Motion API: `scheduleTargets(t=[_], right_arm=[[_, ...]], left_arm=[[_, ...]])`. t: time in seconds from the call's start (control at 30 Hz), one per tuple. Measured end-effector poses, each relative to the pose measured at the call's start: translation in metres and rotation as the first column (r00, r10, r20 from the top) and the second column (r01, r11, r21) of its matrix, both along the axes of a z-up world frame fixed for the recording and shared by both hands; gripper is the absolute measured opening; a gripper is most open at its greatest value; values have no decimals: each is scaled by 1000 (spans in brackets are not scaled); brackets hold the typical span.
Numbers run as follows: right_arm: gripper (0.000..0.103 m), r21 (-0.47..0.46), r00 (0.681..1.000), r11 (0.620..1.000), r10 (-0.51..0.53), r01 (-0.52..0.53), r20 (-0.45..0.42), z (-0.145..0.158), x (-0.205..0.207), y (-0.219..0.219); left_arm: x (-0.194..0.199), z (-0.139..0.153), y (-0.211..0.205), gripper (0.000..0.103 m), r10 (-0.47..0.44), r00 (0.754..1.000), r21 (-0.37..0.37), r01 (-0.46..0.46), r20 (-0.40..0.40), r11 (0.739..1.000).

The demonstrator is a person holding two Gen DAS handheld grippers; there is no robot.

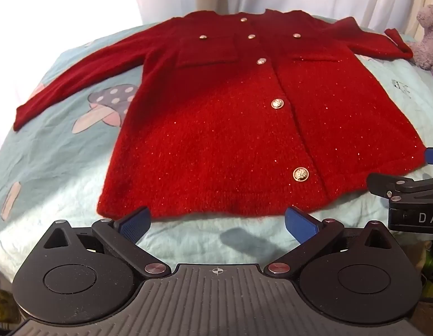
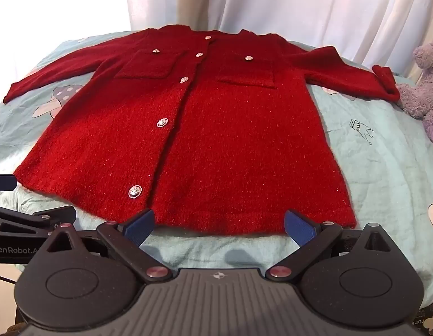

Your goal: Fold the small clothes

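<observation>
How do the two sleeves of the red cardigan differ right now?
The left sleeve lies straight with a plain end; the right sleeve has its cuff turned back. The right sleeve ends beside a purple plush toy; nothing lies by the left. Both rest flat, spread outward.

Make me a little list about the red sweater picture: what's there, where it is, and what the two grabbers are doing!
garment: red cardigan, lying flat, front up, not folded yet
buttons: gold buttons, done up down the front
sleeves: both spread out to the sides
surface: pale blue sheet with mushroom prints
toy: purple plush toy beside the cardigan's right-hand cuff
left gripper: open, at the hem, holding nothing
right gripper: open, at the hem, holding nothing
</observation>
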State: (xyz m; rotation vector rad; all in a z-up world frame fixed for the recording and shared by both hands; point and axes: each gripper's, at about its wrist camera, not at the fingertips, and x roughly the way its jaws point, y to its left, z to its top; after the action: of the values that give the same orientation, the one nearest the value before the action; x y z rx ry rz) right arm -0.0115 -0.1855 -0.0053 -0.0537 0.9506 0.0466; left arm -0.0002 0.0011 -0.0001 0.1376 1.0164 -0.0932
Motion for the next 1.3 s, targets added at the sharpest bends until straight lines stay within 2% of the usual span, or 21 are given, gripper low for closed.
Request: scheduleTargets(t=[0.33,0.4,1.3], right_arm=[[99,5,1000,1000,-7,7,-6,-3,8,-1],[99,5,1000,1000,-8,8,-8,-2,7,0],[99,20,999,999,-33,33,-26,-7,6,-6]], left_arm=[[7,-2,14,103,2,1000,-13,-3,-27,1000],[6,-8,-2,103,-9,1000,9,10,-25,1000],[11,-8,-7,103,0,999,6,0,-47,1000]])
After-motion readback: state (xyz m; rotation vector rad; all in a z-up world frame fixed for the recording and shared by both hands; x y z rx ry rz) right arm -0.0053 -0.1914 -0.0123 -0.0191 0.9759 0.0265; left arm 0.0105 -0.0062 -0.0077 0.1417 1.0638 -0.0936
